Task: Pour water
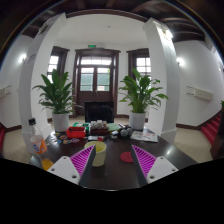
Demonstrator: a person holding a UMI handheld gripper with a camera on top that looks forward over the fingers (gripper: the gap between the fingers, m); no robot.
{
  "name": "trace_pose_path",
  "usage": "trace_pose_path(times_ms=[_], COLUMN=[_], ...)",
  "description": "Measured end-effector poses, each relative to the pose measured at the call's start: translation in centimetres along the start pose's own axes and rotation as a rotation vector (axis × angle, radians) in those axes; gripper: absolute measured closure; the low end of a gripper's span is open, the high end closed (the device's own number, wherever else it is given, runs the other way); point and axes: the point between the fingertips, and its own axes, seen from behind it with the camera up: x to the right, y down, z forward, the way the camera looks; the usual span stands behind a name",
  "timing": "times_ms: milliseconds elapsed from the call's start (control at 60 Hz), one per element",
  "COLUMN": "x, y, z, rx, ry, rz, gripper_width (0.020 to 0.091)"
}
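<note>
A yellow-green cup (pixel 99 154) stands upright on the dark bench (pixel 115 172), mouth upward, contents unseen, between the wide-spread fingers (pixel 144 160), untouched, with a red lid (pixel 126 156) just beside it.

White-walled room had a dark-framed door (pixel 96 80) with side windows (pixel 53 65) at the far end, two white columns (pixel 159 70), two tall potted plants (pixel 58 98) flanking a dark cabinet (pixel 98 108), ceiling lights on, dark tabletop (pixel 112 170) in front.

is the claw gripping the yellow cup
No, the yellow cup stands on the table between the open claw fingers, with gaps either side.
</note>
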Motion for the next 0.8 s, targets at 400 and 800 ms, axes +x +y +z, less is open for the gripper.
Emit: trace_pose_path(times_ms=[400, 800], x=[-13.4, -27.5], y=[4.8, 4.0], z=[-3.4, 0.8], rx=[-0.019, 0.037], ry=[-0.290, -0.345], rz=[0.025, -0.026], gripper_width=[0.0401, 0.0389])
